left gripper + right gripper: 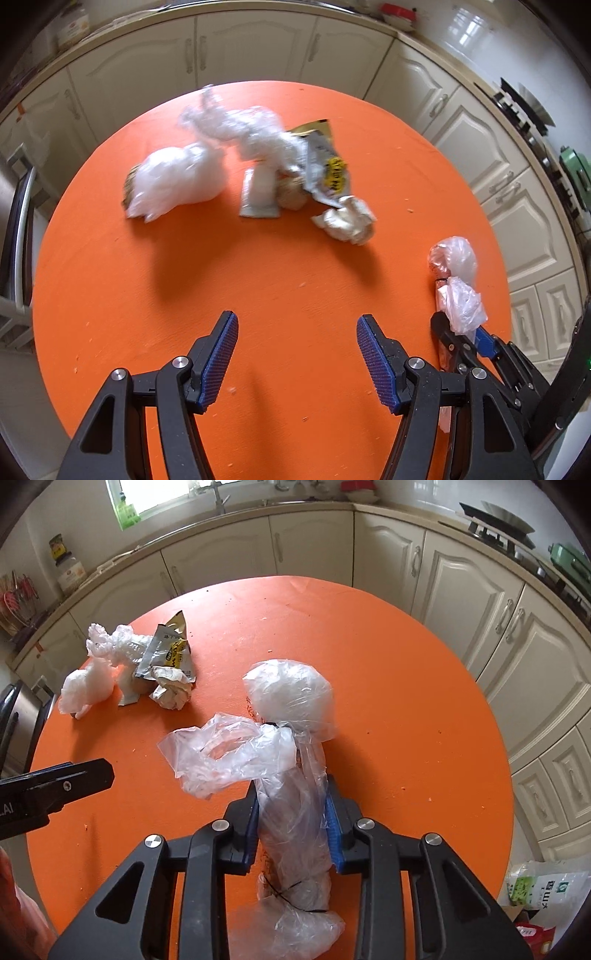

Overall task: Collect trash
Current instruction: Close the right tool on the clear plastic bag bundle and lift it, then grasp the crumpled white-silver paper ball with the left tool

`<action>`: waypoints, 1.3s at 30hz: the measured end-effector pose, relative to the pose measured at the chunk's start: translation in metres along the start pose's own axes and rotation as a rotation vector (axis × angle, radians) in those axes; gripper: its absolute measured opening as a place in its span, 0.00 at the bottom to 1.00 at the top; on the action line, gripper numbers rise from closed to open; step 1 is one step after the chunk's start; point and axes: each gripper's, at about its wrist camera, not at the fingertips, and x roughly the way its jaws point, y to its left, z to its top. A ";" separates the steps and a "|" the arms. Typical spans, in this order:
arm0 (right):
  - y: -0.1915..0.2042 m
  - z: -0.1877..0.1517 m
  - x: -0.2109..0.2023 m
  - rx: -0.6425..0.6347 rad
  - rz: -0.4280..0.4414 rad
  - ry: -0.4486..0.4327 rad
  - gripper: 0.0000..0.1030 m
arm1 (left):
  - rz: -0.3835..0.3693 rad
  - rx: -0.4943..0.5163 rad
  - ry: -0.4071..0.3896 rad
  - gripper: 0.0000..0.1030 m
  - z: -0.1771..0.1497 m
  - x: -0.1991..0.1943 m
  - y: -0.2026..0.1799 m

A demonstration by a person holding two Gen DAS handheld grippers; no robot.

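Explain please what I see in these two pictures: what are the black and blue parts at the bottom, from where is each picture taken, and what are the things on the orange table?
There is no robot here. A person holds a two-finger grasping tool in each hand, and each tool carries a wide-angle camera looking forward along its fingers. One picture comes from the left tool, the other from the right tool; each also shows part of the other tool at its edge.

Both look down on a round orange table in a kitchen. On it lies a pile of trash: crumpled clear plastic, a white plastic bag, a printed snack wrapper and a ball of crumpled paper.

The left tool is open and holds nothing. The right tool is closed on a long bundle wrapped in clear plastic.
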 end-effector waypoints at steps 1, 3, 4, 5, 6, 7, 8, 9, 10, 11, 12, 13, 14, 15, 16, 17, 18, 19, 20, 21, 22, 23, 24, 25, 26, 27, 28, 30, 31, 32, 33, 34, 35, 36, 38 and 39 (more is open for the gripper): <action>-0.005 0.002 -0.001 0.006 -0.003 -0.003 0.29 | 0.000 0.008 0.000 0.61 0.004 0.002 -0.005; -0.016 0.009 -0.004 0.023 0.013 -0.013 0.29 | 0.014 0.010 0.001 0.61 0.014 0.009 -0.014; -0.021 0.011 -0.009 0.029 0.021 -0.016 0.29 | 0.027 0.005 0.005 0.61 0.019 0.014 -0.018; -0.025 0.021 -0.007 0.034 0.024 -0.019 0.29 | 0.041 -0.004 0.014 0.61 0.026 0.019 -0.022; -0.030 0.025 -0.008 0.041 0.023 -0.024 0.29 | 0.043 -0.013 0.026 0.61 0.032 0.025 -0.026; -0.035 0.031 -0.009 0.044 0.018 -0.032 0.29 | 0.039 -0.019 0.038 0.61 0.038 0.031 -0.029; -0.035 0.033 -0.012 0.043 0.018 -0.040 0.29 | 0.036 -0.026 0.049 0.61 0.044 0.037 -0.032; -0.040 0.034 -0.014 0.044 0.025 -0.045 0.29 | 0.039 -0.035 0.054 0.61 0.049 0.042 -0.035; -0.043 0.037 -0.014 0.047 0.042 -0.044 0.29 | 0.048 -0.052 0.052 0.61 0.053 0.047 -0.036; -0.045 0.038 -0.013 0.050 0.064 -0.040 0.29 | 0.055 -0.072 0.045 0.61 0.056 0.050 -0.036; -0.046 0.041 -0.012 0.047 0.083 -0.035 0.29 | 0.058 -0.082 0.039 0.61 0.059 0.054 -0.037; -0.044 0.039 -0.012 0.042 0.089 -0.035 0.29 | 0.057 -0.085 0.036 0.59 0.062 0.057 -0.038; -0.043 0.039 -0.012 0.036 0.087 -0.039 0.29 | 0.058 -0.087 0.033 0.59 0.065 0.061 -0.039; -0.041 0.040 -0.009 0.025 0.087 -0.042 0.29 | 0.067 -0.087 0.025 0.56 0.068 0.064 -0.041; -0.038 0.039 -0.007 0.017 0.096 -0.039 0.29 | 0.083 -0.083 0.003 0.38 0.069 0.065 -0.042; -0.035 0.039 -0.002 0.012 0.120 -0.026 0.29 | 0.112 -0.068 -0.007 0.29 0.069 0.068 -0.045; -0.034 0.039 0.002 0.013 0.154 -0.007 0.29 | 0.121 -0.047 -0.012 0.29 0.066 0.071 -0.049; -0.033 0.039 0.006 0.018 0.182 0.008 0.29 | 0.122 -0.035 -0.007 0.28 0.065 0.073 -0.051; -0.032 0.038 0.009 0.018 0.192 0.015 0.29 | 0.119 -0.029 -0.010 0.27 0.064 0.073 -0.052; -0.031 0.038 0.009 0.015 0.191 0.017 0.29 | 0.113 -0.027 -0.009 0.25 0.062 0.072 -0.053; -0.031 0.037 0.009 0.013 0.181 0.014 0.29 | 0.097 -0.023 0.003 0.25 0.060 0.072 -0.054; -0.031 0.036 0.007 0.014 0.170 0.009 0.29 | 0.072 -0.016 0.020 0.25 0.057 0.071 -0.054; -0.032 0.035 0.005 0.019 0.159 0.003 0.29 | 0.061 -0.011 0.030 0.24 0.053 0.068 -0.054; -0.033 0.034 0.003 0.027 0.150 0.000 0.29 | 0.054 -0.001 0.034 0.24 0.047 0.065 -0.054; -0.035 0.032 0.000 0.036 0.145 -0.002 0.29 | 0.052 0.010 0.035 0.24 0.042 0.061 -0.053; -0.036 0.030 -0.003 0.042 0.141 -0.005 0.29 | 0.044 0.022 0.035 0.24 0.036 0.056 -0.052; -0.036 0.026 -0.007 0.048 0.136 -0.006 0.29 | 0.037 0.037 0.035 0.25 0.028 0.051 -0.051; -0.035 0.020 -0.013 0.050 0.132 -0.005 0.29 | 0.050 0.067 0.036 0.25 0.012 0.041 -0.050; -0.033 0.014 -0.017 0.051 0.136 -0.001 0.29 | 0.059 0.078 0.037 0.25 0.003 0.037 -0.049; -0.031 0.010 -0.020 0.055 0.140 0.003 0.29 | 0.064 0.095 0.043 0.25 -0.010 0.033 -0.048; -0.028 0.004 -0.024 0.055 0.143 0.006 0.29 | 0.064 0.107 0.051 0.26 -0.023 0.029 -0.048; -0.024 -0.002 -0.028 0.055 0.144 0.007 0.29 | 0.063 0.116 0.064 0.28 -0.034 0.028 -0.048; -0.021 -0.008 -0.032 0.055 0.142 0.007 0.29 | 0.065 0.126 0.078 0.29 -0.040 0.027 -0.047; -0.019 -0.014 -0.036 0.057 0.143 0.008 0.29 | 0.066 0.131 0.095 0.30 -0.049 0.027 -0.046; -0.013 -0.027 -0.043 0.059 0.149 0.009 0.29 | 0.091 0.128 0.092 0.37 -0.064 0.027 -0.045; -0.010 -0.032 -0.046 0.057 0.148 0.012 0.29 | 0.104 0.138 0.065 0.40 -0.073 0.023 -0.044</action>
